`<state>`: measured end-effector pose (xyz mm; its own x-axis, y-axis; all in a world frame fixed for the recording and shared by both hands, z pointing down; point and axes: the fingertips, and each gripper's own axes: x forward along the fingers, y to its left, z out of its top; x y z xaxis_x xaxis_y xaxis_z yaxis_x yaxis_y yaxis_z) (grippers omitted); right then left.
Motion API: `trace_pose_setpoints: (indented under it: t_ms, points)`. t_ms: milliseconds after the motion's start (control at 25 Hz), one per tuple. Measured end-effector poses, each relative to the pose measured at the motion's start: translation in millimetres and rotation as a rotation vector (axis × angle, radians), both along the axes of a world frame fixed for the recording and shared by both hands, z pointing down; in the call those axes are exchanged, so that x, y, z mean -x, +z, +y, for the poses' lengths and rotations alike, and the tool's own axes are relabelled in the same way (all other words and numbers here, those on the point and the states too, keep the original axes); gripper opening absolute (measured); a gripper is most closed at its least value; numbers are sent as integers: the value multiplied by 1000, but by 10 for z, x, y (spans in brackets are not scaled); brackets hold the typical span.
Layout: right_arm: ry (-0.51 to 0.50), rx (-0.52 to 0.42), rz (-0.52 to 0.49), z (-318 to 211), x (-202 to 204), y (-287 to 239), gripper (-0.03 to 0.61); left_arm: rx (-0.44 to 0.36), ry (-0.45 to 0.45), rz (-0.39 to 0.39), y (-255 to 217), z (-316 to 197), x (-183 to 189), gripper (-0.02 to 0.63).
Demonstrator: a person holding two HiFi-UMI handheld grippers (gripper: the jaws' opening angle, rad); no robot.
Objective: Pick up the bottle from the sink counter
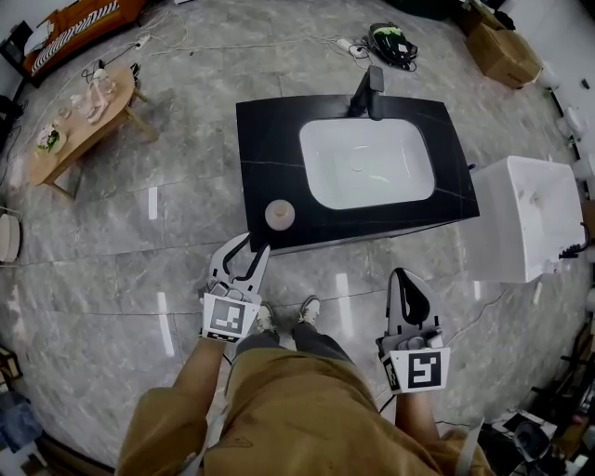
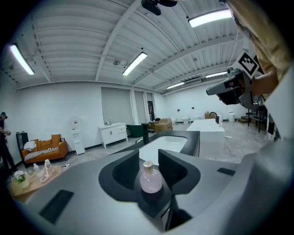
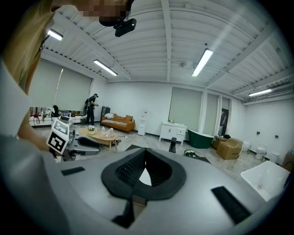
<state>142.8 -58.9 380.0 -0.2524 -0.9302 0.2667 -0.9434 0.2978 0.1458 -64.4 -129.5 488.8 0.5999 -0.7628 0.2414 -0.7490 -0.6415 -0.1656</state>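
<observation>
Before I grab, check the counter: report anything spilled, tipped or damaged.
Nothing stands out. The bottle stands upright near the near left corner of the sink counter, with no spill visible around it.

Upper left: wooden table [image 1: 82, 128], orange sofa [image 1: 84, 23]. Upper right: cardboard box [image 1: 503, 54]. Right: white unit [image 1: 528, 216].

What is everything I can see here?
bottle: one, pale pink, counter's front left corner
sink counter: one, black, mid-floor
basin: one, white, in the counter
faucet: one, black, behind the basin
unit: one, white, right of counter
table: one, wooden, far left
sofa: one, orange, top left
cardboard box: one, brown, top right
trousers: one pair, tan, bottom
left claw: one, grey, open, just short of the bottle
right claw: one, grey, shut, empty
</observation>
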Motion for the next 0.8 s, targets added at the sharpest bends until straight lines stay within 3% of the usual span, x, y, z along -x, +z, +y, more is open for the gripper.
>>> trace_pose_setpoints:
  t_ms: [800]
  points:
    - [-5,74,-2,-63,-151,339,3,81,7,-88,872,-593,-338,186]
